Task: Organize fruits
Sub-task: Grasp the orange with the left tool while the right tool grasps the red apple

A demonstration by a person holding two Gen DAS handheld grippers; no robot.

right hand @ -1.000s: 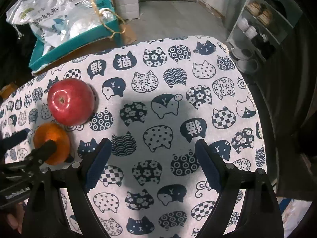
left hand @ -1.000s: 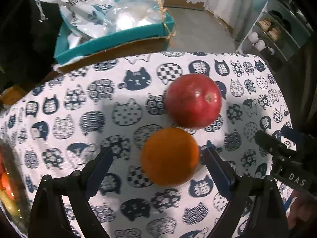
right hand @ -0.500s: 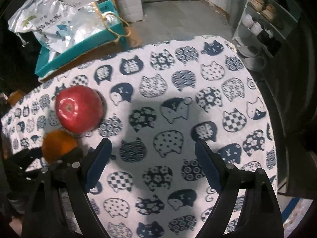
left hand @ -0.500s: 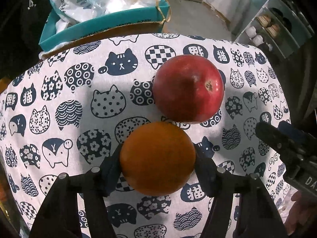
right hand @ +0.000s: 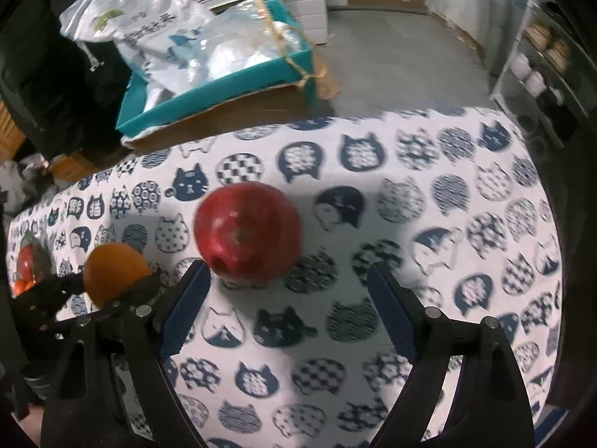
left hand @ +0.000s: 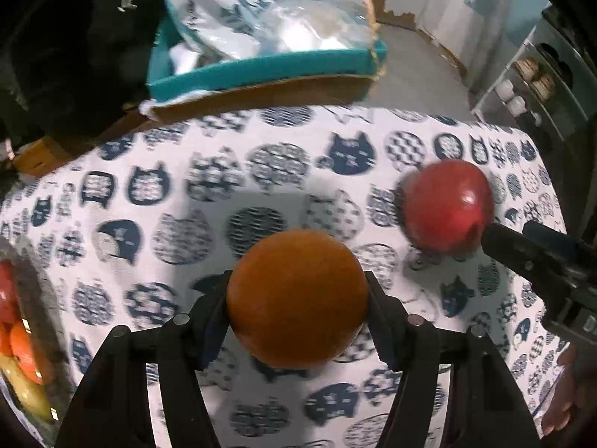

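We have the left gripper (left hand: 298,295) with its fingers clamped on the orange (left hand: 296,298), clear of the worktop (left hand: 224,171); our right gripper (right hand: 287,298) fingers stand apart just short of the red apple (right hand: 248,233), next to straddle and close

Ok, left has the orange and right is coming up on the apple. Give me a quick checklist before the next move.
1. Left gripper clamped on the orange: ok, a pad on each side.
2. Orange clear of the apple: ok, a gap between them.
3. Right gripper open: ok, nothing between the jaws.
4. Apple centred between the right fingers: not ok, it sits toward the left finger.
5. Fruit container in reach: cannot tell, only its edge shows.
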